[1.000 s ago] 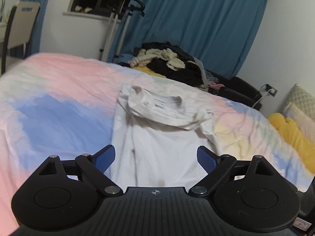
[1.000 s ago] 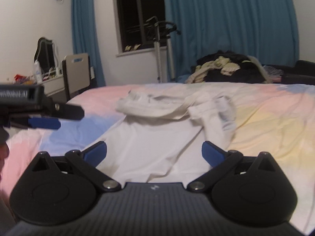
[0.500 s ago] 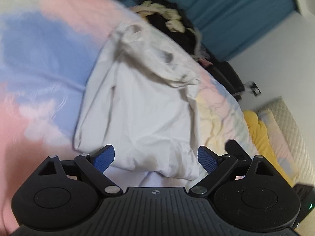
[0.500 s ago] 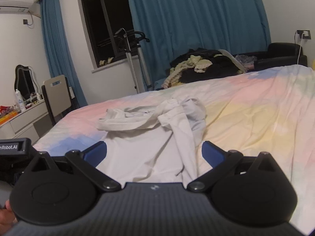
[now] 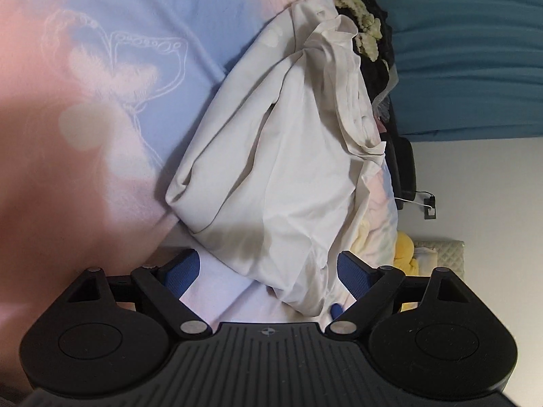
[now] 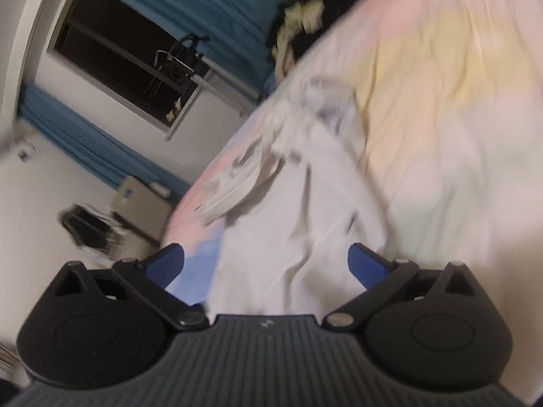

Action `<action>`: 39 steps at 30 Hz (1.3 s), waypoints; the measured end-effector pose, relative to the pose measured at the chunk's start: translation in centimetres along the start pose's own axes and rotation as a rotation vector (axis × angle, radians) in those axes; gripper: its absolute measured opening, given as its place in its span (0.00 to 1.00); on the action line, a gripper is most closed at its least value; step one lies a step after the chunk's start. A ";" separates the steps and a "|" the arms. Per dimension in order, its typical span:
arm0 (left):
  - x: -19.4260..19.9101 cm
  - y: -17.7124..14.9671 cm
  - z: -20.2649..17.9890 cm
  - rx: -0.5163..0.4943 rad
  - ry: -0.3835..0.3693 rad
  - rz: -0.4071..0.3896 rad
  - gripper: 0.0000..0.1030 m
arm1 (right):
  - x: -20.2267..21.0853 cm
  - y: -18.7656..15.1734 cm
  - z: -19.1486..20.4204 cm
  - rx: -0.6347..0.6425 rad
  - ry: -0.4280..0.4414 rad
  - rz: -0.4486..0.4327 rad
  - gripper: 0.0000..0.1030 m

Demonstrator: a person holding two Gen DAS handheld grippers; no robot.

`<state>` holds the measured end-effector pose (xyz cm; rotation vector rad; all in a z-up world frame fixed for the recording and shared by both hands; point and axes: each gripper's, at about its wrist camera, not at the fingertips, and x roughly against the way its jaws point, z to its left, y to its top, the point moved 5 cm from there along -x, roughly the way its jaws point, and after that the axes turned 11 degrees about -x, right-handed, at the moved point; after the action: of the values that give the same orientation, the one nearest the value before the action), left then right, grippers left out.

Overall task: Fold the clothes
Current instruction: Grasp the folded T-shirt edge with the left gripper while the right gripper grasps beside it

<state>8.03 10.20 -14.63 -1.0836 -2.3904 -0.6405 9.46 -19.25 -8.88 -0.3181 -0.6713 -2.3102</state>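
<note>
Left gripper (image 5: 266, 268) spread wide, low over the crumpled white cotton shirt (image 5: 288, 156) on the pastel tie-dye bedspread (image 5: 101, 51); right gripper (image 6: 266, 261) equally wide, holding nothing; no readable writing.

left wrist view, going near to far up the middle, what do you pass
left claw with its jaws open → white shirt lying crumpled on the pastel bedspread → heap of dark and cream clothes → blue curtain
</note>
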 end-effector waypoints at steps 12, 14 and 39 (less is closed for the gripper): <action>-1.8 2.1 -0.2 -0.006 -0.008 -0.073 0.52 | -3.8 -3.0 -2.6 -0.427 0.100 0.214 1.00; -1.9 2.3 -0.5 -0.016 -0.003 -0.082 0.39 | -4.2 -3.4 -2.8 -0.471 0.114 0.237 1.00; 0.7 2.4 -3.1 -0.010 -0.261 -0.212 0.12 | -3.8 0.7 -7.0 -0.745 0.172 0.065 0.90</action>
<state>10.05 10.21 -11.20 -0.9765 -2.7564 -0.6131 12.39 -21.41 -16.03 -0.4560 0.3068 -2.4074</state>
